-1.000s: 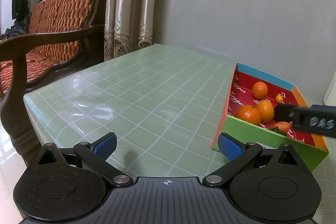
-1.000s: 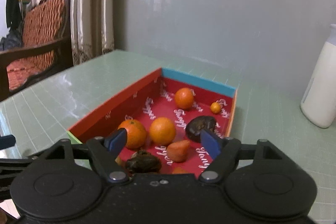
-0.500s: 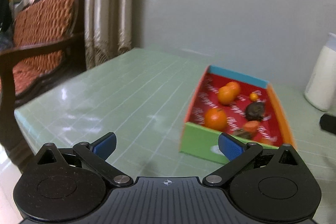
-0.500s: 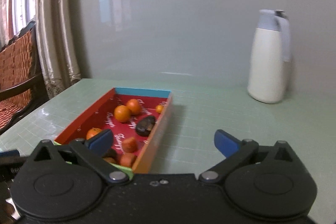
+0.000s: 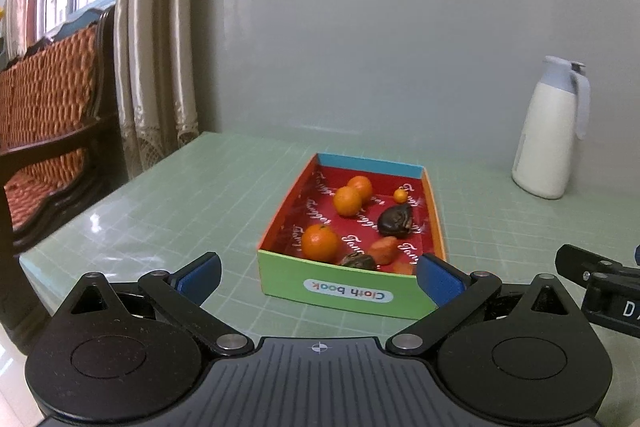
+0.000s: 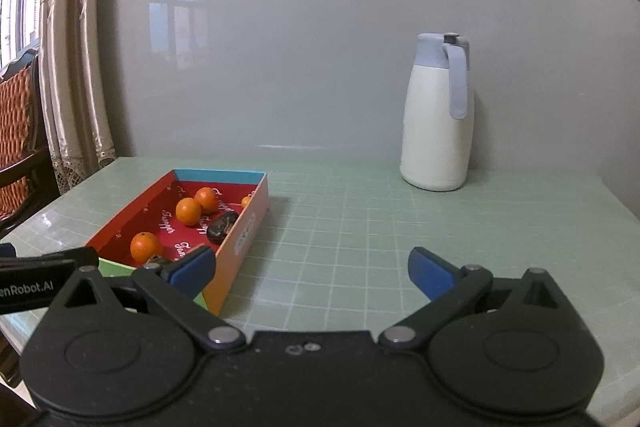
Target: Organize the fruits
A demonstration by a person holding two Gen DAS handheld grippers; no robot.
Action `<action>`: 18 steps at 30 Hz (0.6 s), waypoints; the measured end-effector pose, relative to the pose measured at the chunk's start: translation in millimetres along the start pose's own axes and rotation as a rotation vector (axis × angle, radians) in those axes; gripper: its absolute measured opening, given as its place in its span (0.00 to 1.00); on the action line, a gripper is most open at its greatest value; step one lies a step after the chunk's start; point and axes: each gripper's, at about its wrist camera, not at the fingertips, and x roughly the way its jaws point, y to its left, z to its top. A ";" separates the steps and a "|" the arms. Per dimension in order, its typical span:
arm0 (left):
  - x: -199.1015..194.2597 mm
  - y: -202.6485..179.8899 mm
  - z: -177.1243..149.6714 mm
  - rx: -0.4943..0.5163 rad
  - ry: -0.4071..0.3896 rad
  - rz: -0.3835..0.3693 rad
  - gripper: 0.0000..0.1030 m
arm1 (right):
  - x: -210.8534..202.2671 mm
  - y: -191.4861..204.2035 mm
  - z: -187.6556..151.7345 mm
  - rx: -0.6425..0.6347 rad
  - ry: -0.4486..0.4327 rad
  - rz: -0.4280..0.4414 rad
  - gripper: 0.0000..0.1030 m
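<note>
A shallow cardboard box (image 5: 344,293) (image 6: 244,239) with a red inside sits on the green table. It holds three oranges (image 5: 320,243) (image 6: 188,211), a tiny orange fruit (image 5: 400,195), two dark wrinkled fruits (image 5: 396,221) and reddish pieces (image 5: 382,249). My left gripper (image 5: 318,275) stands open just in front of the box's green end wall, holding nothing. My right gripper (image 6: 312,267) stands open over bare table to the right of the box, empty; its left fingertip (image 6: 196,265) overlaps the box's near corner in the picture.
A white jug with a blue-grey lid (image 5: 550,131) (image 6: 438,115) stands at the back right by the wall. A wooden sofa (image 5: 44,131) and curtains (image 5: 156,39) are off the table's left edge. The table's right edge (image 6: 616,195) shows.
Both grippers drew back and rose from the box. The right gripper left the box, opened wide and swung right. The left gripper's view turned from bare table to face the box.
</note>
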 end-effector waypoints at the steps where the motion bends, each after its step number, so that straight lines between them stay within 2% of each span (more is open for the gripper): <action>1: -0.7 -0.6 0.7 0.002 0.001 -0.002 1.00 | -2.0 -0.9 -0.6 0.003 -0.002 -0.001 1.00; 18: -14.3 -2.0 0.0 0.003 -0.018 -0.008 1.00 | -9.5 3.8 -3.9 -0.012 0.002 -0.005 1.00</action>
